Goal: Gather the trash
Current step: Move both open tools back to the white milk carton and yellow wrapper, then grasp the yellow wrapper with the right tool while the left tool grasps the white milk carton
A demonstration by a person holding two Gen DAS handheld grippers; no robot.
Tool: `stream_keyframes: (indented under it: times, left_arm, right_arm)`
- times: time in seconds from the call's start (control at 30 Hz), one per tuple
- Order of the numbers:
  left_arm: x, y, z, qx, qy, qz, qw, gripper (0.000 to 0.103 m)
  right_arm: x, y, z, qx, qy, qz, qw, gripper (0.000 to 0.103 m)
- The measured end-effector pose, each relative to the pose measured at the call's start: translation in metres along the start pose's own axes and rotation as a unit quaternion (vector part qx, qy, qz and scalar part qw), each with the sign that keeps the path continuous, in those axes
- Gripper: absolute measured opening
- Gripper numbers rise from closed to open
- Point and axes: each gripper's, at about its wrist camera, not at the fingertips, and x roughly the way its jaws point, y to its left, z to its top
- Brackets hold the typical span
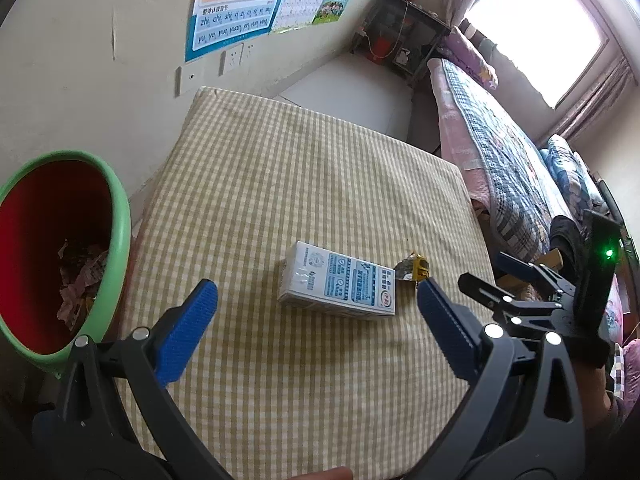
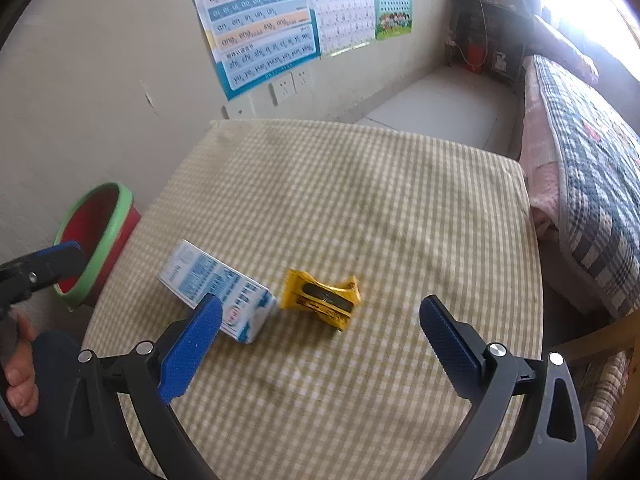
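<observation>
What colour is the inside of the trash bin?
Red inside, with a green rim. The trash bin shows best in the left wrist view.

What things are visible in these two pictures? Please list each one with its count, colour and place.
milk carton: one, white and blue, lying flat on the table
wrapper: one, yellow, crumpled, just right of the carton
bin: one, red with green rim, left of the table, paper scraps inside
table: one, beige checked cloth, against the wall
posters: several, blue, orange and white, on the wall
wall sockets: white, under the posters
bed: one, plaid quilt, right side
left gripper: blue pads, open, over the carton
right gripper: blue pads, open, near the wrapper
</observation>
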Motion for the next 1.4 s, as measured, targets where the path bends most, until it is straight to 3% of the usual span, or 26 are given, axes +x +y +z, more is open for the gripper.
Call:
stream_keyframes:
  times: [0.5,0.6,0.83,1.03,1.17,1.27,1.4]
  left_arm:
    - [0.027,0.006,-0.005,-0.001,0.029,0.001,0.9996,0.097]
    - [0.034,0.008,-0.004,-0.001,0.033,-0.003,0.9994,0.097]
    - [0.052,0.005,-0.008,-0.001,0.051,-0.008,0.9987,0.097]
    - [0.068,-0.004,-0.007,0.012,0.068,-0.014,0.9975,0.097]
    - [0.076,-0.017,-0.003,0.076,0.075,0.003,0.9943,0.097]
    - [0.086,-0.029,0.0,0.153,0.091,0.018,0.9838,0.097]
    - [0.1,-0.043,0.002,0.251,0.119,0.014,0.9606,0.097]
  right_arm:
    - [0.058,-0.011,-0.003,0.028,0.048,0.0,0.998,0.095]
    - [0.07,-0.01,-0.001,0.031,0.059,-0.001,0.998,0.089]
    - [0.09,-0.012,-0.001,0.029,0.086,0.0,0.996,0.052]
    - [0.082,-0.02,0.003,0.024,0.078,-0.004,0.997,0.048]
    - [0.074,-0.027,0.003,0.014,0.072,-0.012,0.997,0.048]
    - [0.069,-0.032,0.001,0.016,0.071,-0.015,0.997,0.048]
    - [0.062,-0.038,-0.003,0.022,0.074,-0.014,0.997,0.048]
